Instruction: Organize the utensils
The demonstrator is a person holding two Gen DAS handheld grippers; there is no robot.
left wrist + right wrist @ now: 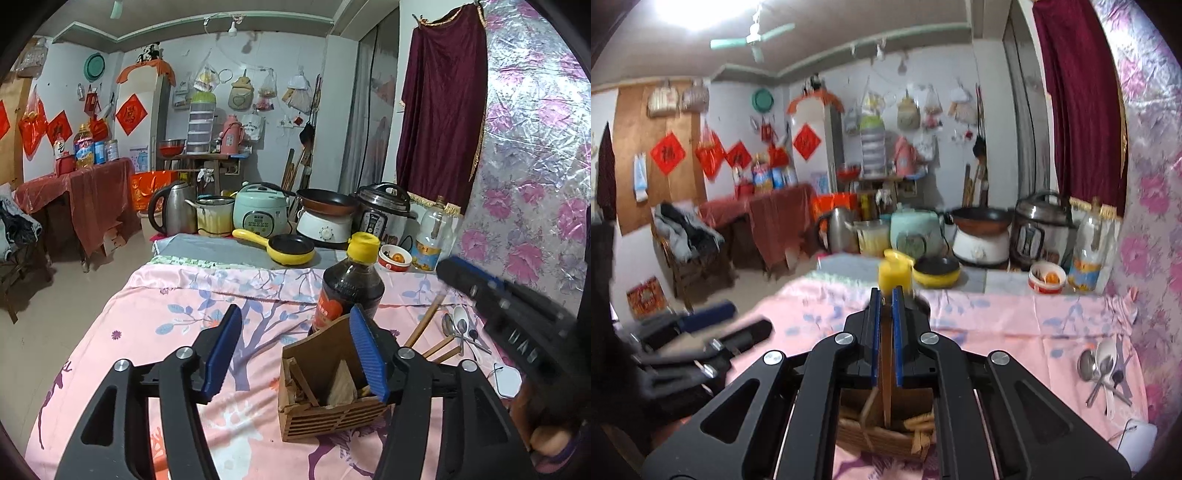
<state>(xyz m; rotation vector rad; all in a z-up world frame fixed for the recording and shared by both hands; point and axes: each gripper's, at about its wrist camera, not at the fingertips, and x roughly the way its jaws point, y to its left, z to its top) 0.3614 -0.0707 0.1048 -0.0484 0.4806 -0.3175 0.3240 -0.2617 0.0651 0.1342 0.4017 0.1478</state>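
My right gripper [885, 306] pinches a chopstick [885, 376] over the wooden holder [886, 435]; left gripper [295, 343], at nine o'clock, spread wide.

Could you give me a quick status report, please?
Left gripper open beside wooden holder. Right gripper shut on chopstick above it. Spoons remain. Sauce bottle close behind.

- a slatted wooden utensil holder [325, 398] is seen standing on the pink floral cloth, with chopsticks leaning inside.
- spoons [1102, 365] are piled at the cloth's right edge.
- loose chopsticks [430, 332] are laid between holder and spoons.
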